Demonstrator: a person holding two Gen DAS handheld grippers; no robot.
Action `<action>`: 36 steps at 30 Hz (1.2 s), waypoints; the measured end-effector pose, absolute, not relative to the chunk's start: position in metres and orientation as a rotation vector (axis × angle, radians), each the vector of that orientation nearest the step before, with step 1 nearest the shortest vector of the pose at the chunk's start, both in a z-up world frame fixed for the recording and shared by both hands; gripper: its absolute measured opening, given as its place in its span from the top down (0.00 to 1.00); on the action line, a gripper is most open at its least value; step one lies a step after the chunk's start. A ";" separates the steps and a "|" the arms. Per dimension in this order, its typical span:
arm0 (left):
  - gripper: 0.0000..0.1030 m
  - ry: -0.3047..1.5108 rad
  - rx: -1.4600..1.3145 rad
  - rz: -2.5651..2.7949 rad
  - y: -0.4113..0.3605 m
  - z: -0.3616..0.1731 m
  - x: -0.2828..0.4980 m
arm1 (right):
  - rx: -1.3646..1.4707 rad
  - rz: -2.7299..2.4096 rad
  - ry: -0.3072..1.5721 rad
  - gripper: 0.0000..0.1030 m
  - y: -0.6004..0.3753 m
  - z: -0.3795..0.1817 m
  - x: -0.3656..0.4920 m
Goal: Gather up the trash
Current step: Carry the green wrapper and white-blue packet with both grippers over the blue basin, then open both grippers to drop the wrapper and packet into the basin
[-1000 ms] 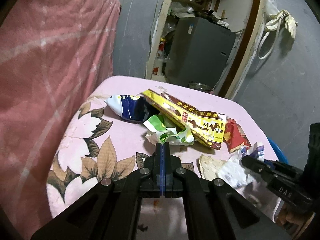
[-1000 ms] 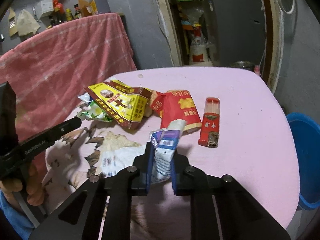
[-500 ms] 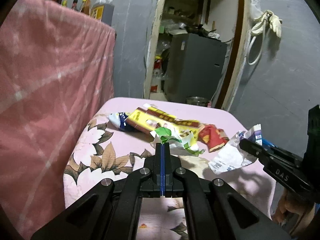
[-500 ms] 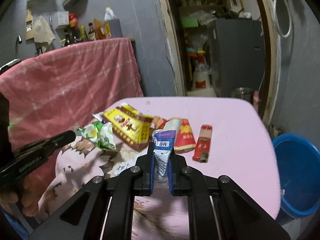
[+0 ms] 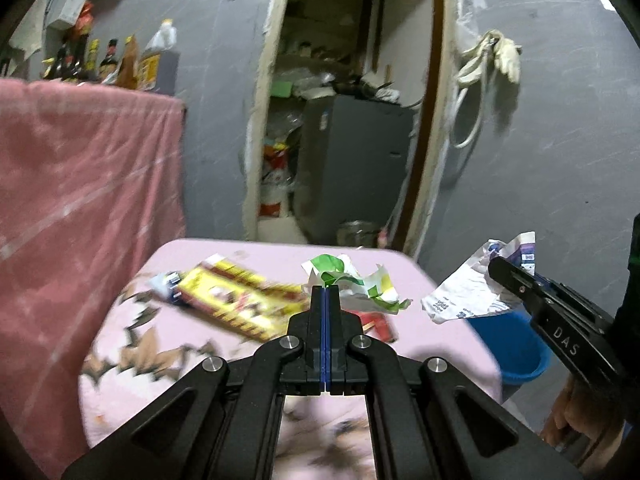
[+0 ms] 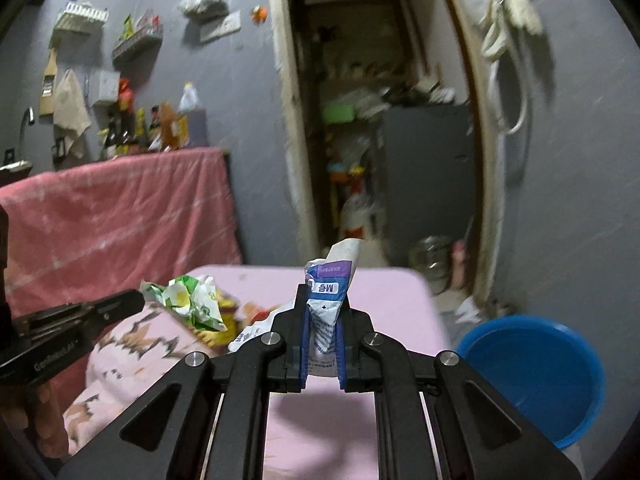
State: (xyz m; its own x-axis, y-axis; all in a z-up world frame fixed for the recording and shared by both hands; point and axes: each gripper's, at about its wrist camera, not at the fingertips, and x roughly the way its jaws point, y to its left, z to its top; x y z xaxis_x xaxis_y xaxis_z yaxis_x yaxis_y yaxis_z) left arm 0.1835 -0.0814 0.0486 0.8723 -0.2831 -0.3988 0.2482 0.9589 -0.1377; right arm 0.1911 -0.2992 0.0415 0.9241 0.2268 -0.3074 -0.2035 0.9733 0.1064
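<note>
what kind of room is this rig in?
Looks like a lived-in home kitchen or utility corner, not a lab. Sauce and oil bottles stand behind a pink cloth, a doorway opens onto a cluttered storeroom with a grey fridge, and a blue basin sits beside the pink-covered table.

Dim, motion-blurred, fisheye-warped edges

Green-white wrapper (image 5: 352,286), blue basin (image 6: 536,376), pink floral tablecloth (image 5: 192,352).
</note>
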 end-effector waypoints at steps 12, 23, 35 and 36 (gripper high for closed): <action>1.00 0.351 -0.070 -0.461 -0.203 0.065 0.207 | 0.070 -0.010 0.194 0.92 -0.392 0.063 0.175; 1.00 0.402 -0.036 -0.578 -0.312 0.040 0.241 | 0.069 -0.184 0.247 0.92 -0.481 0.040 0.183; 1.00 0.603 -0.065 -0.599 -0.340 -0.005 0.283 | 0.109 -0.195 0.400 0.89 -0.516 0.006 0.208; 1.00 0.617 -0.063 -0.598 -0.340 -0.007 0.286 | 0.107 -0.197 0.409 0.88 -0.516 0.005 0.210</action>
